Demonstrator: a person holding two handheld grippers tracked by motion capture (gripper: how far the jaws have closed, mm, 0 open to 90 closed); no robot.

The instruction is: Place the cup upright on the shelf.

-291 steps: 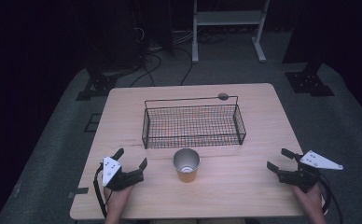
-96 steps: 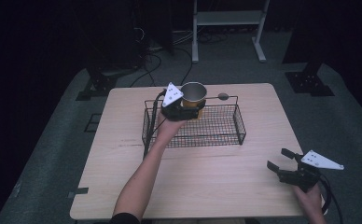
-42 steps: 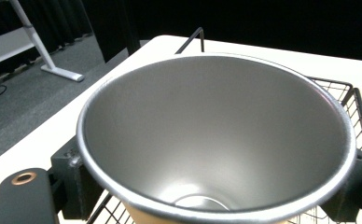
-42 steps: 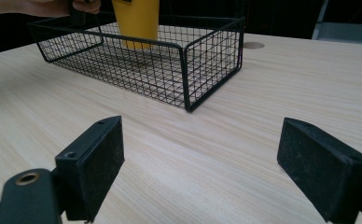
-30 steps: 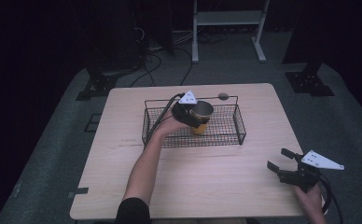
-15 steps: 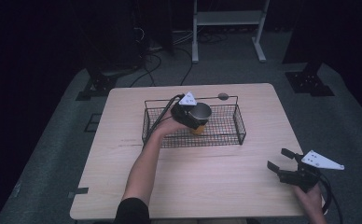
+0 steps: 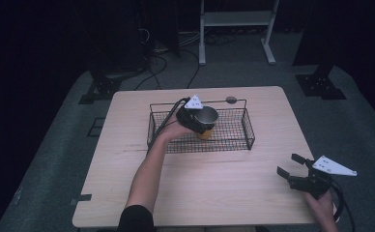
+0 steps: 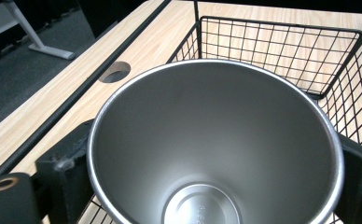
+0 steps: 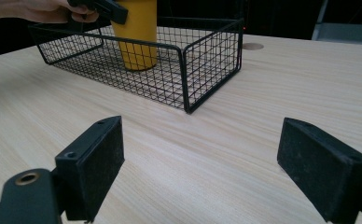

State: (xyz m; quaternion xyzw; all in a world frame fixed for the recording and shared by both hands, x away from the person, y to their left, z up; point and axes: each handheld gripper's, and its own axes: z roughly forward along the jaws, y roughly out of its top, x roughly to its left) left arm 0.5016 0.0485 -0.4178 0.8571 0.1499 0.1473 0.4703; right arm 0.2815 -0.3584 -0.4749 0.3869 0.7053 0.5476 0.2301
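The left gripper (image 7: pixel 198 119) held the cup (image 7: pixel 206 121), its black jaws pressed against the cup's sides just below the rim, one on each side, with the steel-lined mouth open between them. The cup, yellow outside, stood upright inside the wire basket (image 7: pixel 247 129), its base on or just above the basket floor; which of the two could not be told. The main risk, as a judgement, was letting go too soon: if the base had not quite landed, the tall cup could drop, rock and tip against the mesh. A jaw dragging on the rim while opening, or the trailing cable catching the basket's wall as the hand drew back, could also pull the cup over or shift the basket on the table (image 7: pixel 200 183). The right gripper (image 7: pixel 292 174) lay low over the near right of the table, well apart from the basket, its jaws spread wide with nothing between them. Compared with half a second before, the cup sat slightly lower between the basket's walls, while the right gripper had not moved.
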